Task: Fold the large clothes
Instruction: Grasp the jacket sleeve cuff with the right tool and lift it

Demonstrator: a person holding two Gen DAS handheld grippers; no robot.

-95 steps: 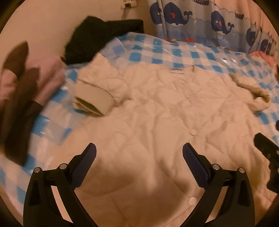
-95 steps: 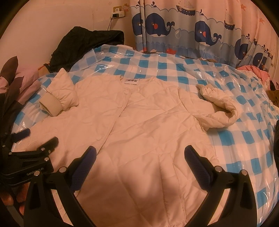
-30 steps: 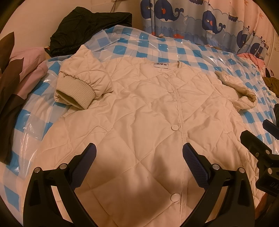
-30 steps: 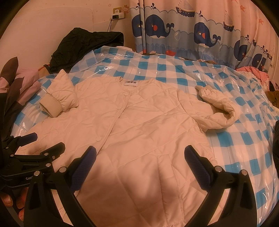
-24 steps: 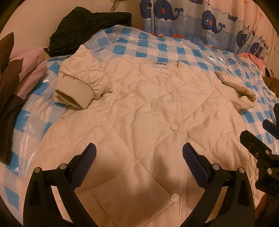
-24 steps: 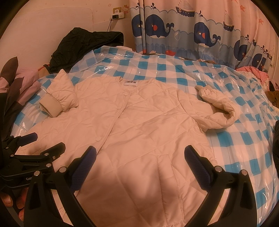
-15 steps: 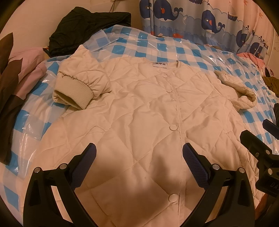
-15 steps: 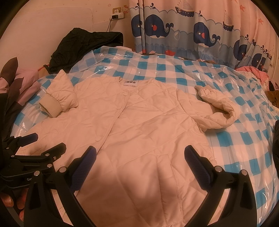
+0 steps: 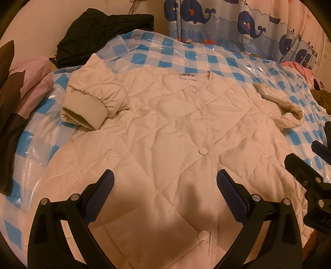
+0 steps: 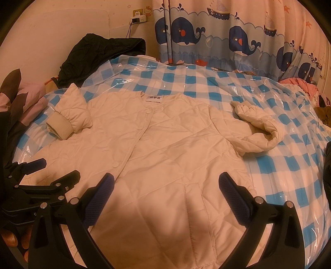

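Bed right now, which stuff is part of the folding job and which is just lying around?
Job: cream quilted jacket, left gripper, right gripper.
Lying about: black garment, pink and brown clothes, pink pile, whale curtain.

Jacket (image 9: 165,144) hem cut off below

A bed with a blue-and-white checked cover under glossy clear plastic (image 10: 206,87) fills the room in warm, dim light. Behind its far edge hangs a blue whale-and-sailboat curtain (image 10: 238,35). A plain cream wall (image 10: 62,31) at the far left corner carries a white plugged-in socket (image 10: 139,19).
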